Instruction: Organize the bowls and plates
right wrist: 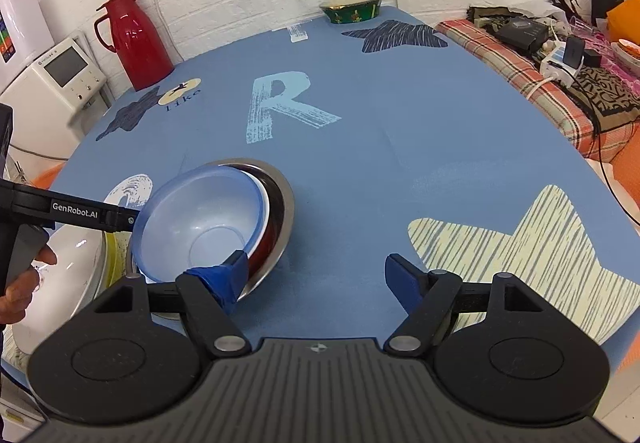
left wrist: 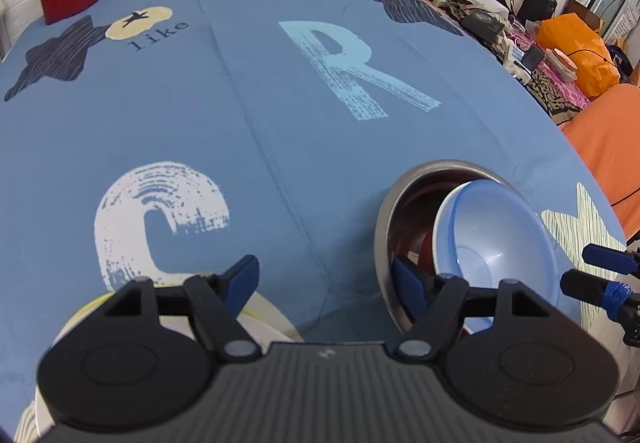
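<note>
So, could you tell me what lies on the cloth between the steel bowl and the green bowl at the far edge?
Only bare tablecloth with its printed R, in both views, between steel bowl and green bowl.

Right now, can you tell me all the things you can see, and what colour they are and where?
Light blue bowl: one, light blue, tilted inside the metal bowl.
Metal bowl: one, silver, near edge of the table, with something dark red inside.
White plates: a stack, count unclear, white with a yellow rim, left of the metal bowl.
Green bowl: one, green with gold, far edge by the wall.
Red jug: one, red, far left corner.
Tablecloth: one, blue with letters and stars, covering the table.
Clutter: several things, mixed colours, on a side surface to the right.
Left gripper: black with blue pads, open, between plates and metal bowl.
Right gripper: black with blue pads, open, beside the metal bowl.
</note>
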